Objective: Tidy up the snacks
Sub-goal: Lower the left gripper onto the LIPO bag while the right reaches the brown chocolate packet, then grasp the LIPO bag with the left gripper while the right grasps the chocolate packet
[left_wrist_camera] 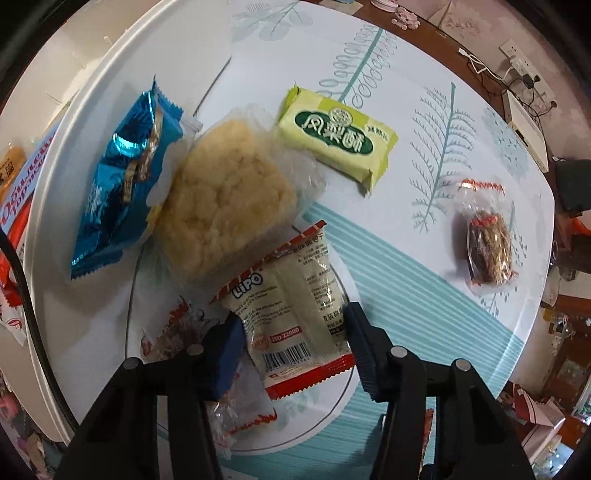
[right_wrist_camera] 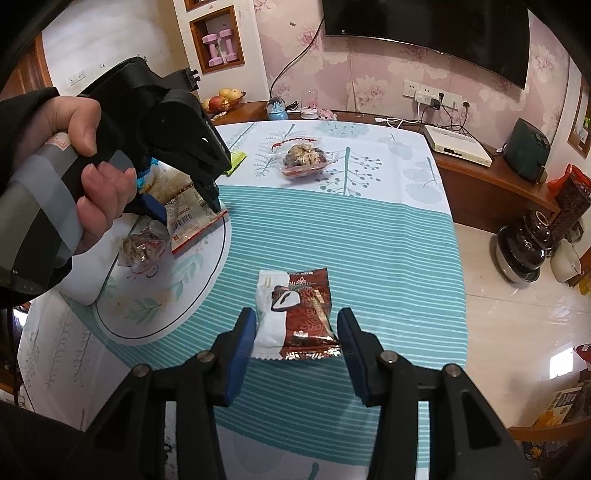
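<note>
In the left wrist view the left gripper [left_wrist_camera: 295,339] has its fingers closed against a Lipo packet [left_wrist_camera: 295,314] on the leaf-print tablecloth [left_wrist_camera: 424,277], five more snacks lying around it. In the right wrist view the right gripper [right_wrist_camera: 295,345] straddles a red-brown packet [right_wrist_camera: 297,314] near the table's front edge, half open; whether its pads touch is unclear. A television [right_wrist_camera: 424,33] hangs on the far wall.

The clear cracker packet with red edges [left_wrist_camera: 295,317] is showing "LiPO" in blue letters and "ISO 22000" on a small red strip. The yellow packet [left_wrist_camera: 338,138] is showing three big white Chinese characters on a green patch.
</note>
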`<action>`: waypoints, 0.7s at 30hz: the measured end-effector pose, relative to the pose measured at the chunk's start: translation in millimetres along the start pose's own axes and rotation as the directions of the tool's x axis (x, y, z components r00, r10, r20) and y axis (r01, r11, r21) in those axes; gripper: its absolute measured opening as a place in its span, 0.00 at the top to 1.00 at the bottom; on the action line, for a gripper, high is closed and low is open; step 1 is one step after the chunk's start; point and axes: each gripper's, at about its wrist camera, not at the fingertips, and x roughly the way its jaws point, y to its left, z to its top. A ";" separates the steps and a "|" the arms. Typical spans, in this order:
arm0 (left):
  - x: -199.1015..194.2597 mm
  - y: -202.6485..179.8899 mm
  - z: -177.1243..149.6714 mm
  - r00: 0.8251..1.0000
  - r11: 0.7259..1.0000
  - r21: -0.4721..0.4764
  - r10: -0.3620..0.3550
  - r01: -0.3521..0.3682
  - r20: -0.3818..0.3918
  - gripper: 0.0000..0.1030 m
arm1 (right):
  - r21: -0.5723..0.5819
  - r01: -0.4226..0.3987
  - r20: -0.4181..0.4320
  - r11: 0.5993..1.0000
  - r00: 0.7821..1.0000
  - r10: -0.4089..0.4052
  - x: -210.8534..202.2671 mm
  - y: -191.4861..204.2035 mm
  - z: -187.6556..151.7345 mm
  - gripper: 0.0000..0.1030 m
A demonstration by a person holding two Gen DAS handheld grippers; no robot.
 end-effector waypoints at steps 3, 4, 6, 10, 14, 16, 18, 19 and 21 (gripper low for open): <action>1.6 -1.1 -5.9 1.000 1.000 0.015 -0.005 0.005 -0.019 0.50 | 0.000 -0.002 -0.001 1.000 1.000 0.002 -3.5 1.9 -1.9 0.58; 2.1 -1.7 -9.2 1.000 1.000 0.023 -0.004 0.005 -0.025 0.50 | 0.000 -0.001 -0.001 1.000 1.000 0.001 -4.6 2.4 -2.1 0.59; 2.7 -2.0 -15.4 0.999 0.999 0.036 -0.003 0.005 -0.038 0.50 | -0.001 -0.001 0.000 1.000 1.000 0.001 -7.1 3.4 -3.6 0.60; 1.4 -1.8 -28.4 0.998 0.998 0.065 -0.012 0.016 -0.058 0.51 | -0.003 0.003 -0.006 1.000 1.000 -0.003 -11.5 5.1 -8.0 0.64; -5.6 -1.2 -45.5 0.998 0.993 0.113 -0.015 0.022 -0.059 0.51 | 0.006 0.002 -0.001 1.000 1.000 -0.002 -18.1 6.3 -11.4 0.70; -8.8 -0.7 -55.9 0.998 0.991 0.134 -0.017 0.025 -0.062 0.51 | 0.001 0.008 0.000 1.000 1.000 -0.008 -21.5 8.2 -13.6 0.73; -12.7 1.8 -66.3 0.998 0.987 0.160 -0.020 0.030 -0.066 0.51 | -0.001 0.010 0.005 1.000 1.000 -0.010 -24.7 10.3 -14.8 0.81; -12.6 0.8 -70.8 0.998 0.985 0.170 -0.020 0.031 -0.067 0.51 | -0.002 0.006 0.002 1.000 1.000 -0.006 -25.6 11.7 -15.1 0.99; -14.3 3.6 -82.4 0.997 0.981 0.194 -0.017 0.030 -0.070 0.51 | 0.000 0.011 -0.006 1.000 1.000 -0.011 -26.9 14.4 -16.7 1.00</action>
